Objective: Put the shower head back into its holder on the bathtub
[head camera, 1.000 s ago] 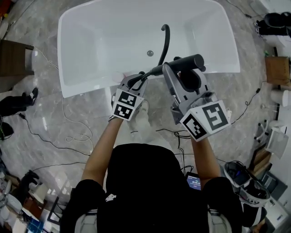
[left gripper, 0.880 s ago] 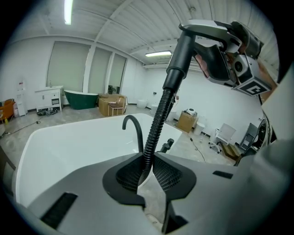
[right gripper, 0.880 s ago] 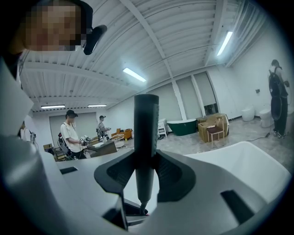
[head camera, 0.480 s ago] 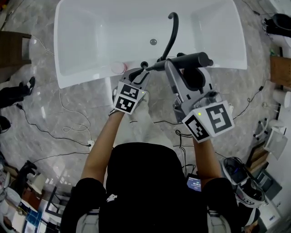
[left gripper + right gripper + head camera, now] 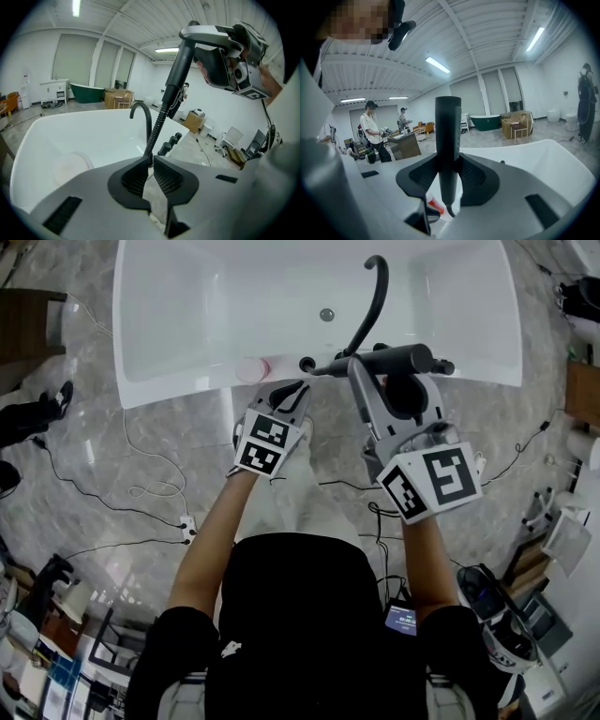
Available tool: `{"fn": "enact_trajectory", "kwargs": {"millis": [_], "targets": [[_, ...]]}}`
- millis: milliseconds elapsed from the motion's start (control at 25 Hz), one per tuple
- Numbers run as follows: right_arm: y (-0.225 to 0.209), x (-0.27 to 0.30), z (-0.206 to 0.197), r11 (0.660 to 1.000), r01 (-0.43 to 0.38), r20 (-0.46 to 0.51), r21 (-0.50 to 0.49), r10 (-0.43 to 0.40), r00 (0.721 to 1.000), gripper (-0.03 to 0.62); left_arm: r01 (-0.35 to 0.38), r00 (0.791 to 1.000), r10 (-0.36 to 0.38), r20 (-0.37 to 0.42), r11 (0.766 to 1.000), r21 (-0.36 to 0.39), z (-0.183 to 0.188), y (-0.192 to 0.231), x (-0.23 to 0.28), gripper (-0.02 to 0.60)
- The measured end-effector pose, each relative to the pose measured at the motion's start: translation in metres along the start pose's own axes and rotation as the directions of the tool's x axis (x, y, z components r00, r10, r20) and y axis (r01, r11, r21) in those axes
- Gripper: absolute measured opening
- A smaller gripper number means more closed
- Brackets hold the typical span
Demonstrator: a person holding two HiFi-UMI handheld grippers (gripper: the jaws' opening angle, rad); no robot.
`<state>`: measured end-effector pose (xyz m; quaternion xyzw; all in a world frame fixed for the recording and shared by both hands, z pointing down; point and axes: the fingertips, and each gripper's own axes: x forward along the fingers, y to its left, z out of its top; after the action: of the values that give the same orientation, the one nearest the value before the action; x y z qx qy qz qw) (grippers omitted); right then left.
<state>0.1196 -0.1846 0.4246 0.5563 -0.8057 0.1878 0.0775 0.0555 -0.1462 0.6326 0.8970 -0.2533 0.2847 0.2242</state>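
Right gripper [image 5: 449,177] clamps the dark shower head [image 5: 448,131] by its handle. Left gripper [image 5: 151,172], jaws narrow and just closing, nips the hose [image 5: 157,126] at their tips. Both hang above the bathtub [image 5: 178,395] near rim, the curved spout [image 5: 373,298] beyond.

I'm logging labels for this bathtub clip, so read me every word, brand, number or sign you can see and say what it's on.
No readable text anywhere.
Left marker cube and right marker cube: black-and-white square patterns, no letters.
Bottle: red label, print too blurred.
Lit screen: too small to read.
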Motion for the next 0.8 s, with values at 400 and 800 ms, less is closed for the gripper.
{"fn": "enact_trajectory", "kwargs": {"millis": [400, 800], "targets": [[-0.01, 0.033, -0.046, 0.999, -0.006, -0.049, -0.049, 0.003, 0.999, 0.14, -0.018, 0.999, 0.018, 0.028, 1.0, -0.018, -0.014, 0.009, -0.004, 0.014], [-0.017, 0.066, -0.108, 0.996, -0.006, -0.125, -0.087, -0.005, 0.992, 0.14, -0.037, 0.999, 0.038, 0.025, 0.998, -0.051, -0.037, 0.024, -0.001, 0.014]]}}
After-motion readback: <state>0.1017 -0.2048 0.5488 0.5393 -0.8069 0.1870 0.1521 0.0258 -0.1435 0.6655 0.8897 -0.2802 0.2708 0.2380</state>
